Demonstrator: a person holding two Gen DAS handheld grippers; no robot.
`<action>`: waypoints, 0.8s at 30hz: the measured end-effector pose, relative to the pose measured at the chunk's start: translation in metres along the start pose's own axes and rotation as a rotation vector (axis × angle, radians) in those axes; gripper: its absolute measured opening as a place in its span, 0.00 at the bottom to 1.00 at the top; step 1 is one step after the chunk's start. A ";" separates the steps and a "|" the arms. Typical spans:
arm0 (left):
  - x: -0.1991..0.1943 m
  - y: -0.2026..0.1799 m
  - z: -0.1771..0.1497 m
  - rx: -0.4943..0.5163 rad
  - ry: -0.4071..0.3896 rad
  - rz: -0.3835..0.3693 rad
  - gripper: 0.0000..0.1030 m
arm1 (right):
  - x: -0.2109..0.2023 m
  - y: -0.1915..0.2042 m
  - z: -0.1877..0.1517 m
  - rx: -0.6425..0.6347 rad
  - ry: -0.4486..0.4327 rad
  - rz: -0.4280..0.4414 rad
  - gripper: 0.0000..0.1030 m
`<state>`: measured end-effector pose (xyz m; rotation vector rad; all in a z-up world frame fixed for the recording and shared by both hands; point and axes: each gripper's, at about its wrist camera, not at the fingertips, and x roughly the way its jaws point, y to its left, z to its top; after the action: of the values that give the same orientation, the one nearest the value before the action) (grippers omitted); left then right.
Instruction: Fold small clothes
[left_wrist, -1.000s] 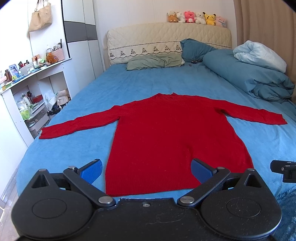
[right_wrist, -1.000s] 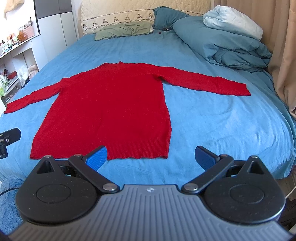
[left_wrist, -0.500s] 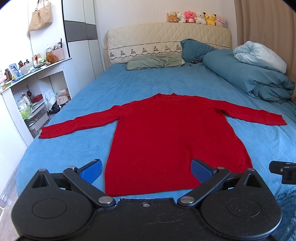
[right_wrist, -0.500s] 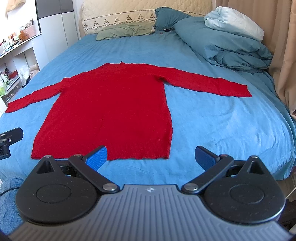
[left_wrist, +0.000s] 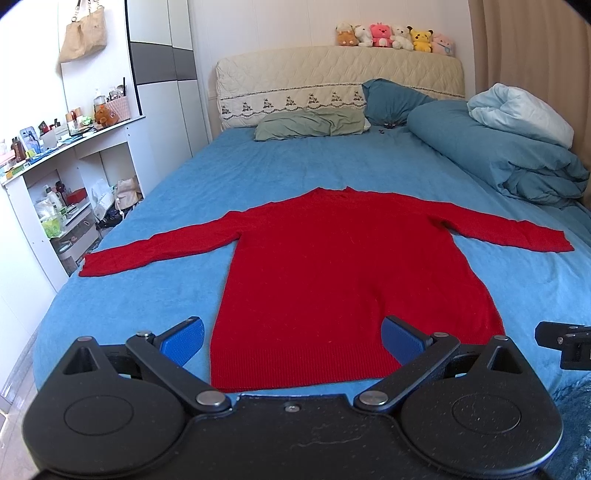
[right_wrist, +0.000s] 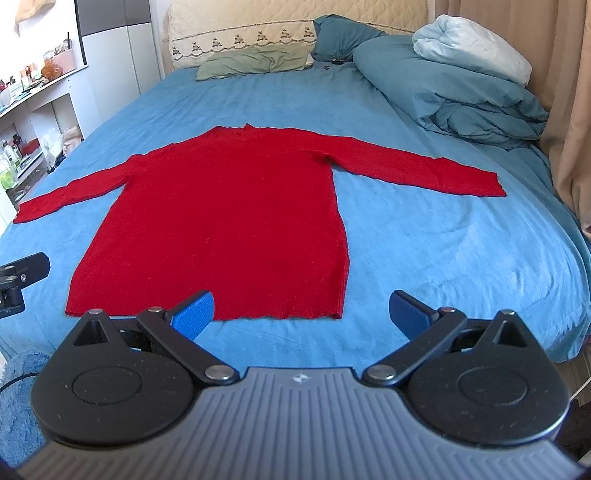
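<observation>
2 grippers hover above the bed's near edge, both with jaws spread wide and holding nothing. Left gripper (left_wrist: 291, 341) sits over the sweater's hem, its blue pads (left_wrist: 183, 341) straddling the hem's left part. Right gripper (right_wrist: 301, 314) sits over the hem's right corner, with 1 pad over the red knit and the other over bare sheet. Sweater (left_wrist: 343, 280) lies flat on the bed (left_wrist: 258, 173), spread across its middle, hem toward the near edge, collar toward the headboard (left_wrist: 332, 81), and both sleeves stretched out toward the side edges. Duvet (left_wrist: 498, 151) is bunched along the far right edge. 2 pillows (left_wrist: 314, 123) rest against the headboard.
</observation>
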<state>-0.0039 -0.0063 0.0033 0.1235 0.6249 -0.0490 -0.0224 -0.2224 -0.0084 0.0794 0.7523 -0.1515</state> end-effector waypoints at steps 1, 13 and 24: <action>0.000 0.000 0.000 0.000 -0.001 0.001 1.00 | 0.000 0.001 0.000 -0.002 -0.001 0.001 1.00; 0.000 0.001 0.000 -0.005 0.001 0.005 1.00 | 0.001 0.003 0.001 -0.005 0.001 0.005 1.00; 0.000 -0.001 0.003 0.005 0.014 -0.007 1.00 | 0.001 0.005 0.001 -0.006 -0.003 0.010 1.00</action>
<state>-0.0023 -0.0074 0.0059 0.1262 0.6390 -0.0561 -0.0198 -0.2178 -0.0081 0.0775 0.7494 -0.1403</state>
